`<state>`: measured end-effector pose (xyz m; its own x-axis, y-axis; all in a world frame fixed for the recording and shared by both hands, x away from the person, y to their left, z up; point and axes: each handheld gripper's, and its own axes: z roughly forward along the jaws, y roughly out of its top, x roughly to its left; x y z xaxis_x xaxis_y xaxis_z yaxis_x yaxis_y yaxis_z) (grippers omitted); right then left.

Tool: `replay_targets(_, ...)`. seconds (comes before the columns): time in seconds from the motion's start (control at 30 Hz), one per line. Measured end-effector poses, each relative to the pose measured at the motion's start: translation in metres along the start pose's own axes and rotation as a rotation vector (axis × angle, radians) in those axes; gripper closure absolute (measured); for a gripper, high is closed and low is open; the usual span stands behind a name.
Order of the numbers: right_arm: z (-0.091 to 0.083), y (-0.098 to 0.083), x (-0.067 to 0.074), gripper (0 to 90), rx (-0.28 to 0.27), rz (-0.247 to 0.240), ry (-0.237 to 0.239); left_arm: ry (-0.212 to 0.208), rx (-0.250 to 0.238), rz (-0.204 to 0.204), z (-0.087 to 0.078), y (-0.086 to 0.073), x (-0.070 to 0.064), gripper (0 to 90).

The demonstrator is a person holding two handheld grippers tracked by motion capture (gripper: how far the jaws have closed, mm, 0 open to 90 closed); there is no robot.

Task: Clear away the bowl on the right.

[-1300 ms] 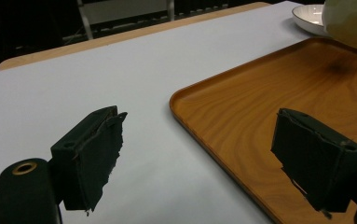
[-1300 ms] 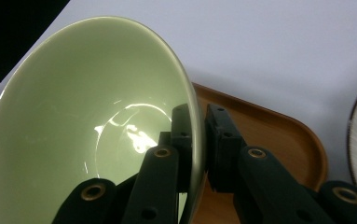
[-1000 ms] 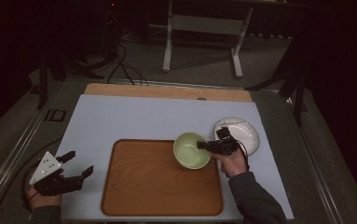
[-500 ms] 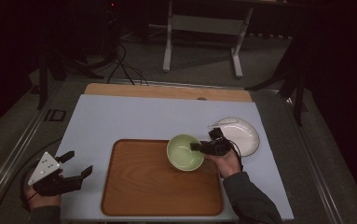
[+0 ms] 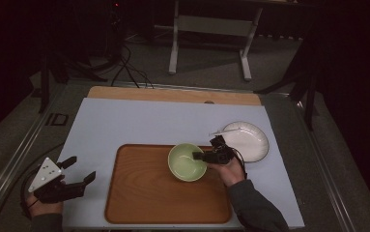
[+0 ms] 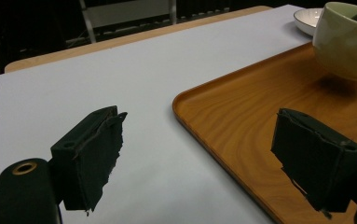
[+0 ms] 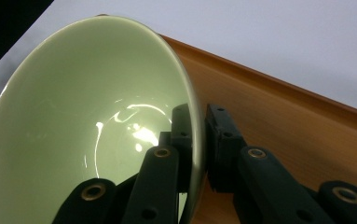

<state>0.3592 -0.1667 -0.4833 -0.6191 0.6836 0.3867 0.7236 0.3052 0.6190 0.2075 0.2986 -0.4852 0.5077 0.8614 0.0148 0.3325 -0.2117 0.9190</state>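
Pinching the rim of the pale green glazed ceramic bowl (image 5: 186, 162), the right hand-held gripper (image 5: 205, 155) has its jaws closed on the thin wall, one pad inside and one outside, as the right gripper view shows. The bowl (image 7: 87, 121) sits over the right end of the brown wooden tray (image 5: 144, 193), tilted in the grip; whether its foot touches the wood cannot be told. Glazed ware like this is likely stiff, slippery and breakable, so a firm hold low on the wall seems safer than one at the lip. Just beyond lies a white oval plate (image 5: 245, 140). The left hand-held gripper (image 5: 78, 174) hovers wide open and empty at the desk's left edge. Under the tray, the pale lilac desk top (image 5: 139, 121) ends in a wooden strip, with dark floor and cables behind.
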Motion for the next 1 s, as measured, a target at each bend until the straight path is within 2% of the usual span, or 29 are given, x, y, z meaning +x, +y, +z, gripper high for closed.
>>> replay_targets(0.53,0.022,-0.008,0.015,82.6,0.043,-0.02,0.015,0.0,-0.001,0.001,0.0,0.0,0.0,16.0)
replay_targets(0.77,0.034,-0.012,0.023,82.6,0.081,-0.035,0.021,0.001,-0.002,0.0,0.0,0.0,0.0,16.0)
replay_targets(1.0,0.038,-0.013,0.026,82.5,0.09,-0.041,0.036,0.001,0.0,0.0,0.0,0.0,0.0,16.0)
